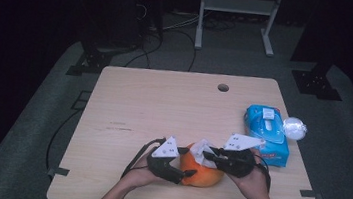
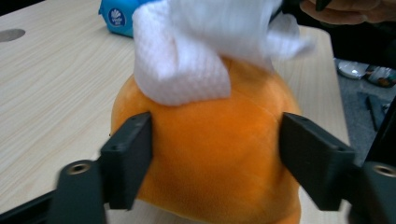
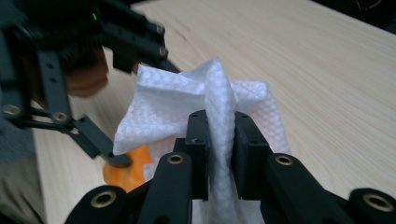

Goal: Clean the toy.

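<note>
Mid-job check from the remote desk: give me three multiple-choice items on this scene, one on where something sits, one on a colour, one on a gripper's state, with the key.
1. Where does the blue wipes pack lie on the table?
A. Near its right edge, beyond the right gripper
B. At its left edge
C. On the floor beside it

2. What colour is the soft toy between the left gripper's jaws?
A. Green
B. Orange
C. Purple

3. What is the right gripper doing?
A. Standing wide open with nothing in it
B. Clamped on the wipes pack
C. Shut on the white wipe

Key: 1 A, the high view shows the pack by the right edge. 2 B, the left gripper view shows orange plush between the jaws. 3 C, the right gripper view shows the jaws pinching a fold of the wipe.
</note>
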The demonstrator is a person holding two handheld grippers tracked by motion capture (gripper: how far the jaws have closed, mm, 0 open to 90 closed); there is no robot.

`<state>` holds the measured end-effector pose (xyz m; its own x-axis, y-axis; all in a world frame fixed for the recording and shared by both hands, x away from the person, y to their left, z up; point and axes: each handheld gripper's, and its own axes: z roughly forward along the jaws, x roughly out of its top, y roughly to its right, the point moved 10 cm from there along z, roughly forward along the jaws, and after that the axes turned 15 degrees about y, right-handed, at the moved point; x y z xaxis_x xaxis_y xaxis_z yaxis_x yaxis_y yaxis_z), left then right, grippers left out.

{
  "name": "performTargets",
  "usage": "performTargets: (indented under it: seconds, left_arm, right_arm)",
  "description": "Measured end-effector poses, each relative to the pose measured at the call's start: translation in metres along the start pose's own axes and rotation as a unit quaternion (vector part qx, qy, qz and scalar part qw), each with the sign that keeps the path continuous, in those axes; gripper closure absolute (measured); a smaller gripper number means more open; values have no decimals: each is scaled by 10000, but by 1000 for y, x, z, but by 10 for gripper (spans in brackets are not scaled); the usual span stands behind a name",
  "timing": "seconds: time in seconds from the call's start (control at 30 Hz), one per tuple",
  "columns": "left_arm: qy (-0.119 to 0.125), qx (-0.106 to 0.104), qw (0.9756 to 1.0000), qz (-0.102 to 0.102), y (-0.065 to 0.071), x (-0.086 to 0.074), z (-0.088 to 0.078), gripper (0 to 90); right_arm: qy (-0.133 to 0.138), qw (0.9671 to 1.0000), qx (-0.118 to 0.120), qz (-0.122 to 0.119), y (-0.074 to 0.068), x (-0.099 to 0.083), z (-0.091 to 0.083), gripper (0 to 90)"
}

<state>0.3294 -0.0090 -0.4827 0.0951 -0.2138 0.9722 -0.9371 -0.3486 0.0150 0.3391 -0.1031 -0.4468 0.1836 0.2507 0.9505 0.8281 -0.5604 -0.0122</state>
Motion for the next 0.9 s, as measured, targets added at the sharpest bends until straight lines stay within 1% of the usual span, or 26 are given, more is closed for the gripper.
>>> performTargets:
  seconds: [0.03, 0.1, 0.13, 0.17, 0.2, 0.23, 0.27, 0.3, 0.33, 0.37, 0.4, 0.47, 0.5, 0.53, 0.57, 0.63, 0.7, 0.73, 0.83, 0.87, 0.9]
  left_arm:
    - [-9, 25, 10000, -47, -2, -2, 0, 193]
    - [-8, 131, 9997, -225, -7, -7, 3, 90]
    - [33, 149, 9993, -336, -9, -9, 4, 60]
    - [33, 149, 9993, -336, -9, -9, 4, 55]
    - [77, 120, 9987, -498, -9, -12, 8, 56]
    - [56, 112, 9990, -432, -9, -12, 8, 73]
    - [77, 75, 9993, -351, -7, -10, 8, 141]
    - [66, 87, 9996, -278, -6, -8, 7, 185]
    - [67, 106, 9996, -252, -5, -6, 6, 225]
    - [77, 112, 9997, -216, -4, -4, 6, 238]
    - [96, 106, 9998, -167, -2, -2, 7, 244]
    - [103, 88, 9999, -61, 3, 1, 8, 246]
    - [103, 88, 9999, -61, 3, 1, 8, 246]
    - [132, 59, 9999, -29, 6, 4, 10, 246]
    - [100, 29, 9999, 61, 10, 5, 11, 250]
    - [31, 48, 9999, 130, 11, 3, 11, 250]
    - [40, 40, 9999, 93, 11, 1, 11, 250]
    - [70, 42, 10000, 34, 9, 1, 9, 257]
    - [22, 34, 10000, 64, 7, -3, 9, 257]
    - [22, 34, 10000, 64, 7, -3, 9, 255]
    - [-21, 20, 10000, 41, 5, -6, 8, 245]
  right_arm:
    - [-83, 10000, -22, -14, 1, -4, 2, 774]
    - [-146, 9998, -30, 104, 6, -12, 3, 774]
    - [-134, 9997, -27, 211, 10, -14, 2, 775]
    - [-118, 9995, -27, 297, 13, -14, 1, 775]
    - [-146, 9994, -99, 292, 16, -14, -1, 775]
    - [-152, 9994, -131, 280, 18, -15, -2, 775]
    - [-156, 9994, -158, 247, 20, -16, -2, 776]
    - [-160, 9993, -175, 272, 19, -16, -3, 775]
    - [-134, 9994, -191, 254, 19, -14, -4, 776]
    - [-90, 9995, -210, 220, 17, -11, -4, 777]
    - [-16, 9996, -174, 207, 14, -7, -5, 778]
    - [101, 9998, -5, 180, 2, 1, -4, 778]
    - [101, 9998, -5, 180, 2, 1, -4, 778]
    - [147, 9997, 120, 162, -5, 5, -2, 778]
    - [90, 9995, 306, -22, -23, 7, 7, 777]
    - [-41, 9993, 320, -194, -30, 4, 13, 777]
    - [-79, 9993, 306, -208, -30, 3, 15, 779]
    - [-62, 9998, 176, -100, -21, 2, 15, 781]
    - [-41, 10000, -75, 32, -3, 0, 9, 780]
    - [-41, 10000, -75, 32, -3, 0, 9, 780]
    - [-55, 9995, -238, 204, 11, -5, 2, 779]
